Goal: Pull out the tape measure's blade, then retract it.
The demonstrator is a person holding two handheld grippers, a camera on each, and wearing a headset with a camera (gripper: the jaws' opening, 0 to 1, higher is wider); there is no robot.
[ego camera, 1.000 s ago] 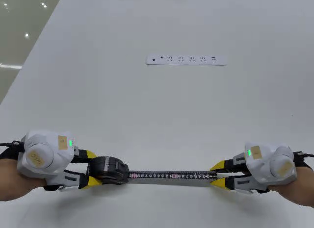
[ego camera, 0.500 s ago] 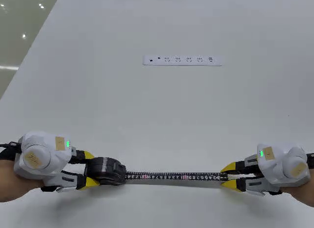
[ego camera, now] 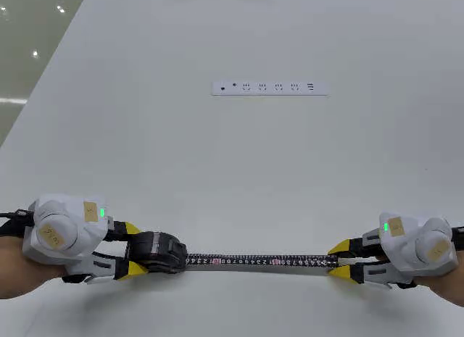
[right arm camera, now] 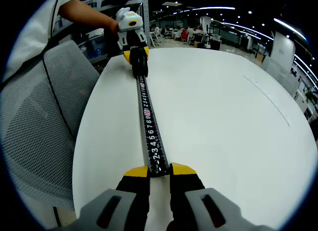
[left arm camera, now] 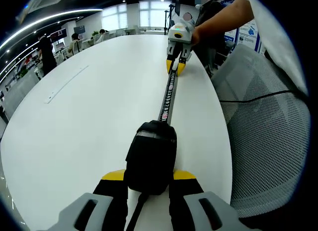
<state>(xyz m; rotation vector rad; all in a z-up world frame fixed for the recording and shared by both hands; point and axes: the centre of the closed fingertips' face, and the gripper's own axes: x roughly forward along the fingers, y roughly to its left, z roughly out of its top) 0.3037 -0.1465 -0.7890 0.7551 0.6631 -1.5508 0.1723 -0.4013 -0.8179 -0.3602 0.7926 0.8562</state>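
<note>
Pull-out looks done: left gripper [ego camera: 136, 248] clamps the tape measure case [ego camera: 161, 251], right gripper [ego camera: 338, 259] pinches the tip of the blade [ego camera: 261, 261]; next, feed it back slowly.

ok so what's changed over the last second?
The right gripper moved right, away from the tape measure case, drawing more blade out; nearly all of it in the first half second. The left gripper stays shut on the case, the right on the blade's end. The power strip is unmoved.
</note>
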